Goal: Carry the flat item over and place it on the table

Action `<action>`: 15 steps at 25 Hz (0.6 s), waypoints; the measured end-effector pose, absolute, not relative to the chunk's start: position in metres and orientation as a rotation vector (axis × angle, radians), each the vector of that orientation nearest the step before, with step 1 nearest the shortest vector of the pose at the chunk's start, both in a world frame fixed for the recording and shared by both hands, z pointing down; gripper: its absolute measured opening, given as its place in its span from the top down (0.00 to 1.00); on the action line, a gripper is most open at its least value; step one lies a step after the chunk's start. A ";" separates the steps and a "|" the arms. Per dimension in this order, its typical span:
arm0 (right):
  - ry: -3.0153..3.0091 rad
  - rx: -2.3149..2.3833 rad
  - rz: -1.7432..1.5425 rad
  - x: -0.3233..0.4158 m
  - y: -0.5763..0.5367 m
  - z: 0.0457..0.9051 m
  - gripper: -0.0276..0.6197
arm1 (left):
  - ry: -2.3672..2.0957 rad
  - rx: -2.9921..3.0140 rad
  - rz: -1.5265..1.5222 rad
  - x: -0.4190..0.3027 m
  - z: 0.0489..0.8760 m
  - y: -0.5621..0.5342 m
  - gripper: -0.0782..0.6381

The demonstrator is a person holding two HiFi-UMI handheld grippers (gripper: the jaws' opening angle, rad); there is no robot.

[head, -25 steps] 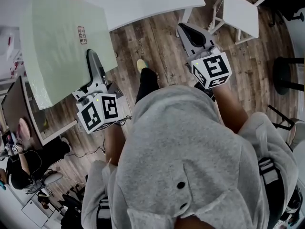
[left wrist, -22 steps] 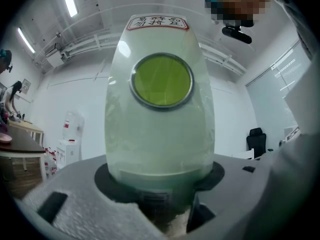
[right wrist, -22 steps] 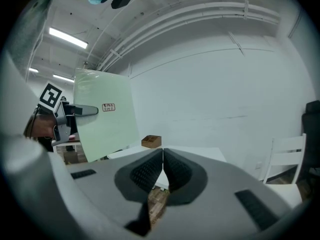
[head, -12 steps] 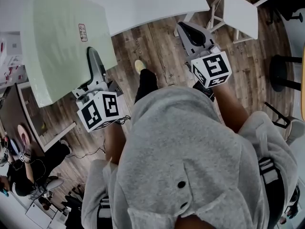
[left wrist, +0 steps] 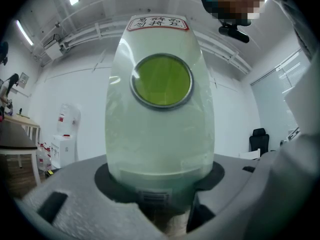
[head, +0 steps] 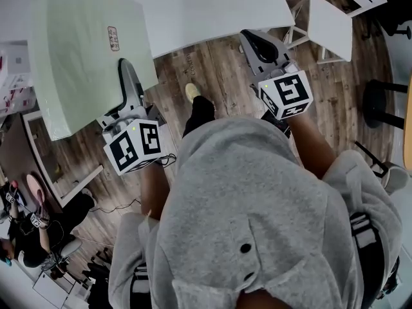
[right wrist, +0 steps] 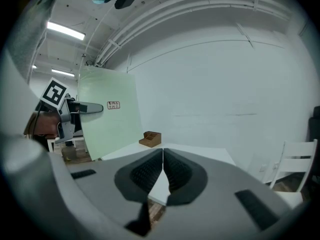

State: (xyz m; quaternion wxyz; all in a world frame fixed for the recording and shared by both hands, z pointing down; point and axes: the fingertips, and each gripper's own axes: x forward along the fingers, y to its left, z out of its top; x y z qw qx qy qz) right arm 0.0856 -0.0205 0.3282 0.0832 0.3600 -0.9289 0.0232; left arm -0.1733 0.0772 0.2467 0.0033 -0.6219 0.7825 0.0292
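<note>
The flat item is a large pale green board [head: 84, 50] with a small label [head: 112, 38], held up off the floor at the head view's upper left. My left gripper [head: 129, 85] is shut on its near edge. In the left gripper view the board [left wrist: 160, 134] rises straight out of the jaws and shows a round green disc in a metal ring [left wrist: 161, 80]. My right gripper [head: 259, 44] is shut with nothing in it, its pads [right wrist: 175, 169] touching, and points at the white table [head: 206, 5]. From the right gripper view the board [right wrist: 107, 114] stands at the left, beside the table [right wrist: 200, 154].
A small wooden organiser [right wrist: 150, 138] sits on the table's far part. A white chair [head: 331, 18] stands right of the table and a black stool [head: 386, 102] further right. Someone sits at a desk at lower left [head: 32, 217]. Wooden floor lies underfoot.
The white table and chair have come closer in the head view as the person steps forward. The board stays in the left gripper, the right one stays shut.
</note>
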 end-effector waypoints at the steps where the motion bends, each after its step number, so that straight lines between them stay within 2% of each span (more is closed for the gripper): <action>1: -2.771 1.078 0.069 0.081 -0.024 0.327 0.92 | 2.455 -1.955 0.094 -0.179 0.247 0.074 0.50; 15: -2.725 1.115 0.058 0.022 -0.070 0.319 0.92 | 2.431 -2.037 0.100 -0.237 0.249 0.021 0.50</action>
